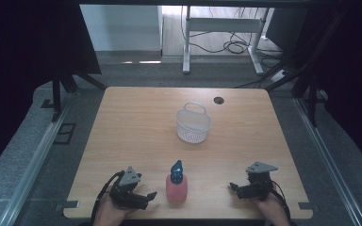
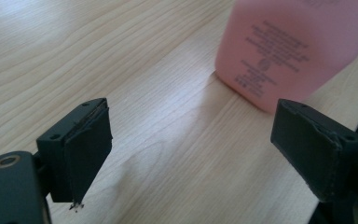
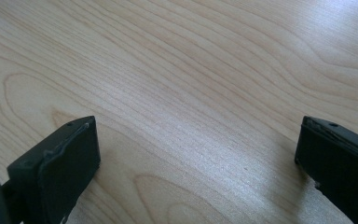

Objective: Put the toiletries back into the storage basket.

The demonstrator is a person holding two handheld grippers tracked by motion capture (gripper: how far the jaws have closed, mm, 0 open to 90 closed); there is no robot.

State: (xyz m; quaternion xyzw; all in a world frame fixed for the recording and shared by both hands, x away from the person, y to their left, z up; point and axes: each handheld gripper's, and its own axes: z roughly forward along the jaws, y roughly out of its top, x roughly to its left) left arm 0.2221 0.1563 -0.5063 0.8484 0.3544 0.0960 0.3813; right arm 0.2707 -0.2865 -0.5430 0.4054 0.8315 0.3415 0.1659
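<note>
A pink bottle [image 1: 176, 188] with a blue pump top [image 1: 176, 169] stands upright near the table's front edge, between the two hands. My left gripper [image 1: 146, 197] rests on the table just left of it, open, jaws pointing at the bottle. In the left gripper view the pink bottle [image 2: 289, 46] stands just beyond the spread jaws, and nothing lies between them [image 2: 191, 154]. My right gripper [image 1: 234, 188] rests to the bottle's right, open, over bare wood [image 3: 196, 154]. A white mesh basket [image 1: 193, 124] with a handle stands at the table's middle, farther back.
The wooden table [image 1: 132, 122] has a dark cable hole [image 1: 218, 100] at its back edge. Beyond it are grey floor, a white desk frame [image 1: 221, 28] and loose cables. Dark curtains and black stands flank both sides.
</note>
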